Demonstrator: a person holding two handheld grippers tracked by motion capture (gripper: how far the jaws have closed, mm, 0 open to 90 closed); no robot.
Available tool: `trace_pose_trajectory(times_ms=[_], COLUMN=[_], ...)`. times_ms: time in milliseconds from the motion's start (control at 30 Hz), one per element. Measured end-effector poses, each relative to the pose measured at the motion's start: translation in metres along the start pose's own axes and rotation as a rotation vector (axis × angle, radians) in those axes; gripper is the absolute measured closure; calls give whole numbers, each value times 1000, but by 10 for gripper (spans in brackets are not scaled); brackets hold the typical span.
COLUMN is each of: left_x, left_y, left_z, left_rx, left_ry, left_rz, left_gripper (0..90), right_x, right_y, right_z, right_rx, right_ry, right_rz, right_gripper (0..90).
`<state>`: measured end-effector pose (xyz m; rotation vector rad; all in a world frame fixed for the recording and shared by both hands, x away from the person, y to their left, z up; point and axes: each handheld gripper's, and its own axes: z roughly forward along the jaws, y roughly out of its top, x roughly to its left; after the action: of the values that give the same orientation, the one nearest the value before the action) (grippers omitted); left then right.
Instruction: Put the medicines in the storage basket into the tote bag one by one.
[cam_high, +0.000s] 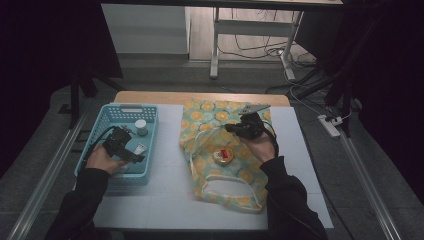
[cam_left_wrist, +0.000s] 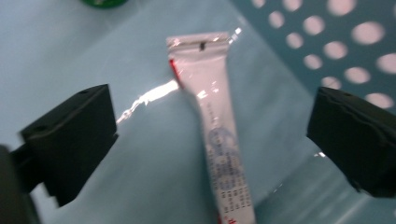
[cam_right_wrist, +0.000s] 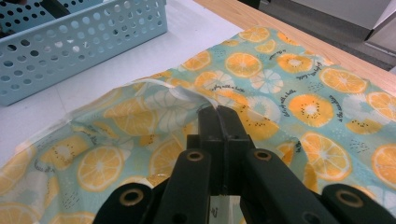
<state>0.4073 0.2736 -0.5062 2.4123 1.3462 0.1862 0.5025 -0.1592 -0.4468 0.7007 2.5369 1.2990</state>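
Note:
My left gripper (cam_high: 134, 156) reaches down into the blue perforated basket (cam_high: 150, 112). Its jaws are open on either side of a white tube with fine print (cam_left_wrist: 222, 135), which lies flat on the basket floor, and neither pad touches it. The left gripper's (cam_left_wrist: 210, 135) own view shows the same wide gap. My right gripper (cam_high: 234, 128) is shut on the hemmed edge of the orange-slice print cloth bag (cam_high: 210, 112) and holds that edge raised. In the right gripper view its tips (cam_right_wrist: 218, 113) pinch the fabric (cam_right_wrist: 289, 107). A small round yellow and red tin (cam_high: 223, 155) lies by the lifted fold.
A white-capped jar (cam_high: 141, 127) stands in the basket's far part, and a green object (cam_left_wrist: 105, 2) lies beyond the tube. The basket's holed wall (cam_left_wrist: 355, 32) is close on one side of the left gripper. A white mat (cam_high: 170, 150) covers the wooden table.

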Motion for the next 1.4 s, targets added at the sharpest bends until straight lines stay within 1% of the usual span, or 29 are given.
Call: trace_pose_trajectory(times_ms=[67, 133, 200, 267, 300, 333, 400, 467, 500, 533, 667, 700, 800, 933, 1033, 1167, 1267, 1367, 1400], left_x=[1, 3, 5, 4, 4, 3, 3, 4, 5, 5, 8, 9, 10, 13, 15, 16, 15, 11, 10], left_y=[-1, -3, -4, -4, -3, -3, -2, -1, -1, -1, -1, 0, 0, 1, 2, 3, 4, 7, 8], left_z=[2, 4, 4, 4, 5, 5, 6, 6, 6, 6, 6, 6, 5, 0, -6, -14, -21, -28, -31], left_rx=[21, 35, 48, 59, 65, 73, 80, 82, 81, 78, 85, 87, 88, 30, -9, -67, -95, -123, -132], left_ry=[19, 33, 37, 23, 16, 17, -5, -18, -38, -38, -40, -44, -39, -59, -70, -85, -101, -100, -100], left_rz=[0, -1, 2, 21, 33, 40, 42, 31, 27, 21, -24, -33, -54, -95, -110, -114, -110, -118, -114], left_gripper=[59, 128, 210, 307, 370, 416, 527, 637, 676, 725, 739, 741, 744, 744, 745, 745, 745, 744, 745], right_x=[0, 0, 0, 0, 0, 0, 0, 0, 0, 0, 0, 0, -1, 0, 0, 0, 0, 0, 0], right_y=[0, 0, 0, 0, 0, 0, 0, 0, 0, 0, 0, -1, 0, 0, 0, 0, 1, 1, 1], right_z=[0, 0, 0, 0, 0, 1, 1, 0, 0, 0, 1, 1, 1, 0, 0, -1, -1, -1, -1], right_rx=[-1, 0, -2, 1, 1, 0, 0, 1, 0, 1, 2, 2, 0, -2, -5, -9, -13, -13, -12], right_ry=[0, 0, 1, 1, 1, 1, 1, 0, 0, 1, -1, -1, -1, -2, -2, -3, -3, -2, 0], right_rz=[1, 1, 0, -2, -3, -4, -3, -2, -1, -1, -2, -2, -2, -2, -2, -2, -1, -1, -1], right_gripper=[900, 900, 900, 900, 900, 900, 900, 900, 900, 900, 900, 900, 900, 900, 900, 900, 900, 900, 900])
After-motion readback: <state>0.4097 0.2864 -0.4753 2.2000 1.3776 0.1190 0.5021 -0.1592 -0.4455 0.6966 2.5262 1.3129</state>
